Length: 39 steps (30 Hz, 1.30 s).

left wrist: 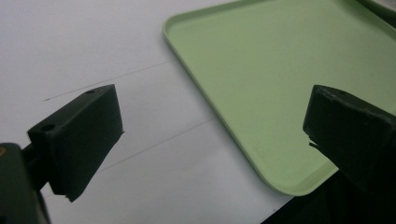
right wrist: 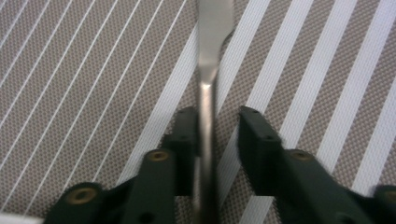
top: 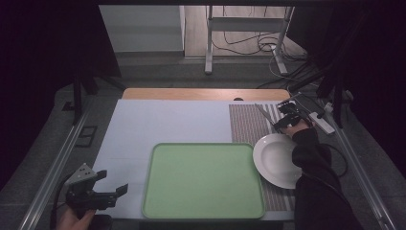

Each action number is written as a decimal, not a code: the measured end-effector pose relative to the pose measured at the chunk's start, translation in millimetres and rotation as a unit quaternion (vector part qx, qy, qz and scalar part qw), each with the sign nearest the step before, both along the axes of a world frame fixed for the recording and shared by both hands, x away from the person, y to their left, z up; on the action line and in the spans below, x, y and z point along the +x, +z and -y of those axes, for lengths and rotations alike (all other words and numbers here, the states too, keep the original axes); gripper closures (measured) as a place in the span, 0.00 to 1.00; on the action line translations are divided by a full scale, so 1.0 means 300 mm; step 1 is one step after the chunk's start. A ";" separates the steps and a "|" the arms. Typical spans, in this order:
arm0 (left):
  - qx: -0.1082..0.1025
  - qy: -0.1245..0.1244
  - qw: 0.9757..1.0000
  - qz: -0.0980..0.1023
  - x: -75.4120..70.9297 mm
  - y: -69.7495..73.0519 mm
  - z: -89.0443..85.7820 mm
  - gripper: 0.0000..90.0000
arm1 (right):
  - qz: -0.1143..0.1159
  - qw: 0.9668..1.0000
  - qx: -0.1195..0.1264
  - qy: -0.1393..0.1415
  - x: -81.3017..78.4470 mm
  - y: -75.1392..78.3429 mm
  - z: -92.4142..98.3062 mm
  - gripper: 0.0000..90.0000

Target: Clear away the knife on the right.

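A thin metal utensil (top: 264, 115) lies on the striped placemat (top: 246, 125) at the far right of the table. My right gripper (top: 283, 122) reaches down over its near end. In the right gripper view the utensil's handle (right wrist: 207, 107) runs between the jaws of the right gripper (right wrist: 219, 116); the left jaw touches it and a narrow gap remains at the right jaw, so the gripper is open around it. My left gripper (top: 114, 181) hovers open and empty over the white table's near left corner, and in its own view the left gripper (left wrist: 212, 130) has nothing between its jaws.
A light green tray (top: 203, 179), empty, sits at the near middle of the table; its corner (left wrist: 280, 182) lies just beyond the left jaws. A white plate (top: 275, 158) rests on the placemat to the tray's right, under the right forearm. A white power strip (top: 321, 122) lies past the table's right edge.
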<state>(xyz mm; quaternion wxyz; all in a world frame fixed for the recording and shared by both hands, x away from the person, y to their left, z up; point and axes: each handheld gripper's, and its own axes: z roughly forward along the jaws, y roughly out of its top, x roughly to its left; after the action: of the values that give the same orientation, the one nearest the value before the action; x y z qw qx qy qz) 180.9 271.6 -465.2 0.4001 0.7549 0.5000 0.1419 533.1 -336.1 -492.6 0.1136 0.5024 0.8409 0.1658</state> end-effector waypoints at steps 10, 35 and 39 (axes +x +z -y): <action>0.000 0.000 1.000 0.000 0.000 0.000 0.000 0.05 | -0.007 1.000 -0.024 0.013 0.000 0.011 -0.009 0.90; -0.001 0.001 1.000 -0.001 0.001 0.000 0.000 0.05 | 0.034 0.999 0.031 0.014 -0.113 0.172 0.026 0.90; -0.001 0.002 1.000 -0.002 0.001 -0.001 0.000 0.05 | 0.026 0.999 0.033 0.031 -0.152 0.174 -0.011 0.90</action>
<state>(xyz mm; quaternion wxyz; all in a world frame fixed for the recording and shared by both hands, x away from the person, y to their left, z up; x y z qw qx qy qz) 181.3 271.6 -465.4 0.3998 0.7539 0.5020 0.1409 487.3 -332.7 -440.3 0.1135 0.4750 0.8469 0.2102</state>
